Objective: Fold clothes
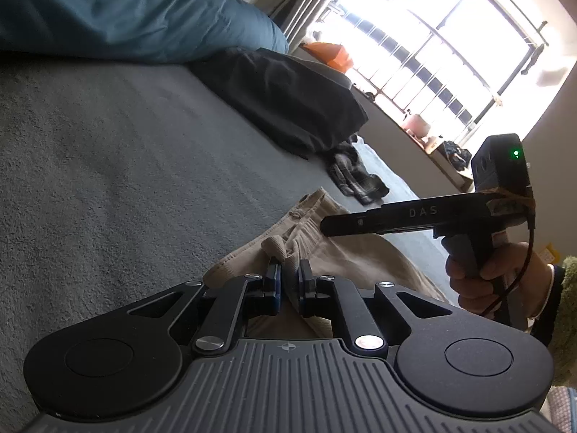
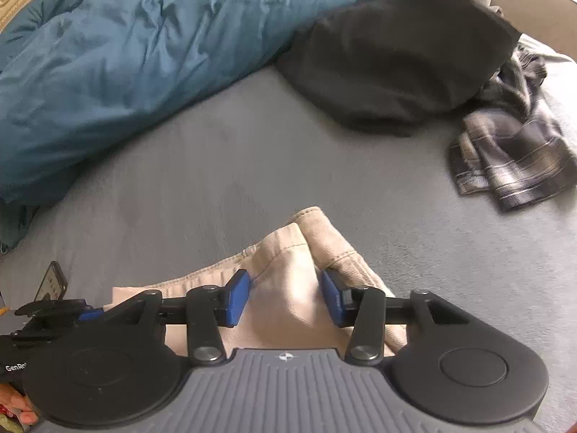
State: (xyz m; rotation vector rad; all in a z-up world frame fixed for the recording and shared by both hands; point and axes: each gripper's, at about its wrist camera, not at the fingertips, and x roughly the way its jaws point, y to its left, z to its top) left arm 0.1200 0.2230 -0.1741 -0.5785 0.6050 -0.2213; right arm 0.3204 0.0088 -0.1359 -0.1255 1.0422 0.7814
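Observation:
A beige garment (image 1: 342,252) lies bunched on the grey bed cover (image 1: 108,162). My left gripper (image 1: 289,270) is shut on a raised fold of its hem, which sticks up between the pads. In the right wrist view the same beige garment (image 2: 288,288) lies under my right gripper (image 2: 285,296). That gripper stands open, its blue pads (image 2: 238,296) apart on either side of a cloth ridge without squeezing it. Seen from the left wrist, the right gripper (image 1: 326,225) reaches in from the right over the garment, held by a hand (image 1: 483,274).
A blue duvet (image 2: 126,54) is piled at the back left. A dark grey garment (image 2: 396,54) lies at the back right, with a crumpled plaid garment (image 2: 512,158) beside it. A bright window (image 1: 450,43) and a sill with small items stand beyond the bed.

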